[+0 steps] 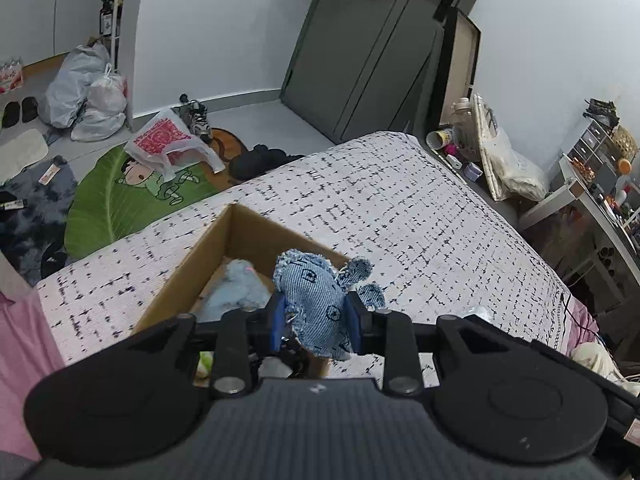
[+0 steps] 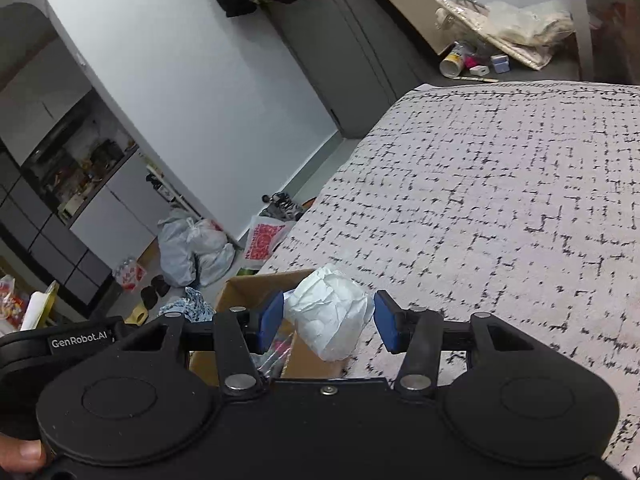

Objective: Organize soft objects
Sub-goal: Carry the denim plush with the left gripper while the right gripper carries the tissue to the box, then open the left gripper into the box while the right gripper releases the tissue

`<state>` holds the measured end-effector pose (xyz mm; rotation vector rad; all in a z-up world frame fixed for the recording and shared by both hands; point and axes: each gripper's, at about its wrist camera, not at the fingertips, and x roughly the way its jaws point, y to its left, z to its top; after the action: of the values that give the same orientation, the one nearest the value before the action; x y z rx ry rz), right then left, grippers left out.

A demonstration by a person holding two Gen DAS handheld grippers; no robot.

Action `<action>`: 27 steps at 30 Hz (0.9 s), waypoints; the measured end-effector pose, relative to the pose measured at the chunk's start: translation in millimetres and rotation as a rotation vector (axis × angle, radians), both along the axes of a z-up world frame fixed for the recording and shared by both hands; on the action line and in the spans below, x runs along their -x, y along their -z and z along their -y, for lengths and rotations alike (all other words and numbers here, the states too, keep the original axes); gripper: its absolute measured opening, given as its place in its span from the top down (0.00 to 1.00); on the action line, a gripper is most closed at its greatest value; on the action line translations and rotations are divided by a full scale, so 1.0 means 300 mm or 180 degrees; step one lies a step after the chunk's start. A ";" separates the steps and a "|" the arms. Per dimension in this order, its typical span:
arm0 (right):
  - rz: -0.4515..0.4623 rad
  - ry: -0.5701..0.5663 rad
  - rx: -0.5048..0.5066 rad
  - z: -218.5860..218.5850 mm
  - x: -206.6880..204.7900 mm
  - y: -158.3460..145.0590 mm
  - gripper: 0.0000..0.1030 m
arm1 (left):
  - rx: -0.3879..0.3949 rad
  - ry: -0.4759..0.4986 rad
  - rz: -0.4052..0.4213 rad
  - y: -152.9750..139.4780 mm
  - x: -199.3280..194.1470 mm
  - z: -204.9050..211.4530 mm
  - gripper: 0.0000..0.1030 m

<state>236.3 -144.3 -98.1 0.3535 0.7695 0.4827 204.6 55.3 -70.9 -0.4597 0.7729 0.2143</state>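
The denim toy (image 1: 320,304), pinched in the left gripper (image 1: 318,320) at 6 o'clock above the cardboard box (image 1: 188,276), and the white wad (image 2: 330,312), clamped in the right gripper (image 2: 330,320), were judged liable to slip if squeezed unevenly.

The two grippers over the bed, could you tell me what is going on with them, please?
A person is tidying soft things into a cardboard box on the bed. The left gripper is clamped on a blue denim toy above the box, where a pale blue plush already lies. The right gripper holds a crumpled white bundle near the box's edge. Neither item has been let go.
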 end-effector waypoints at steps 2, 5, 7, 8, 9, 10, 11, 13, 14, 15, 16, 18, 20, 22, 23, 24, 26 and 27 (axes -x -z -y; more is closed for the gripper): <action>0.0012 -0.0040 -0.0004 -0.013 0.009 -0.005 0.53 | 0.0015 -0.0018 -0.0012 0.002 0.015 -0.015 0.71; 0.0028 -0.0096 0.0009 -0.035 0.020 -0.007 0.53 | 0.0030 -0.0033 -0.0042 0.012 0.031 -0.036 0.71; 0.0028 -0.0135 0.0016 -0.052 0.026 -0.005 0.53 | 0.0049 -0.0049 -0.0075 0.024 0.039 -0.052 0.71; 0.0033 -0.0150 0.0023 -0.059 0.028 -0.005 0.53 | 0.0057 -0.0058 -0.0091 0.031 0.041 -0.059 0.71; 0.0038 -0.0165 0.0029 -0.067 0.030 -0.005 0.53 | 0.0069 -0.0068 -0.0112 0.039 0.041 -0.065 0.71; 0.0039 -0.0181 0.0034 -0.074 0.031 -0.006 0.53 | 0.0082 -0.0070 -0.0131 0.047 0.043 -0.071 0.71; 0.0041 -0.0196 0.0035 -0.080 0.033 -0.005 0.53 | 0.0094 -0.0070 -0.0150 0.055 0.044 -0.076 0.71; 0.0054 -0.0227 0.0042 -0.092 0.036 -0.007 0.53 | 0.0117 -0.0072 -0.0201 0.071 0.044 -0.085 0.71; 0.0060 -0.0239 0.0051 -0.098 0.037 -0.007 0.53 | 0.0126 -0.0071 -0.0229 0.079 0.043 -0.088 0.70; 0.0062 -0.0246 0.0058 -0.104 0.037 -0.007 0.53 | 0.0137 -0.0072 -0.0277 0.090 0.042 -0.093 0.69; 0.0058 -0.0253 0.0064 -0.108 0.036 -0.005 0.53 | 0.0146 -0.0071 -0.0334 0.101 0.039 -0.095 0.69; 0.0041 -0.0260 0.0079 -0.117 0.031 0.001 0.53 | 0.0144 -0.0101 -0.0480 0.126 0.031 -0.101 0.68; 0.0019 -0.0272 0.0089 -0.125 0.029 0.009 0.53 | 0.0185 -0.0099 -0.0532 0.144 0.026 -0.111 0.67; 0.0006 -0.0299 0.0094 -0.133 0.031 0.016 0.53 | 0.0199 -0.0124 -0.0563 0.153 0.026 -0.119 0.63; -0.0001 -0.0317 0.0094 -0.138 0.032 0.019 0.53 | 0.0192 -0.0149 -0.0576 0.155 0.027 -0.124 0.63; -0.0005 -0.0332 0.0094 -0.143 0.031 0.022 0.53 | 0.0189 -0.0170 -0.0575 0.156 0.028 -0.127 0.62; -0.0008 -0.0366 0.0095 -0.155 0.034 0.025 0.53 | 0.0197 -0.0196 -0.0568 0.158 0.028 -0.136 0.62; -0.0006 -0.0382 0.0091 -0.160 0.035 0.026 0.53 | 0.0202 -0.0204 -0.0568 0.158 0.025 -0.140 0.62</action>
<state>225.8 -96.3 -106.0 0.2822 0.8017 0.5833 197.0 97.2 -118.4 -0.5307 0.9424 0.2942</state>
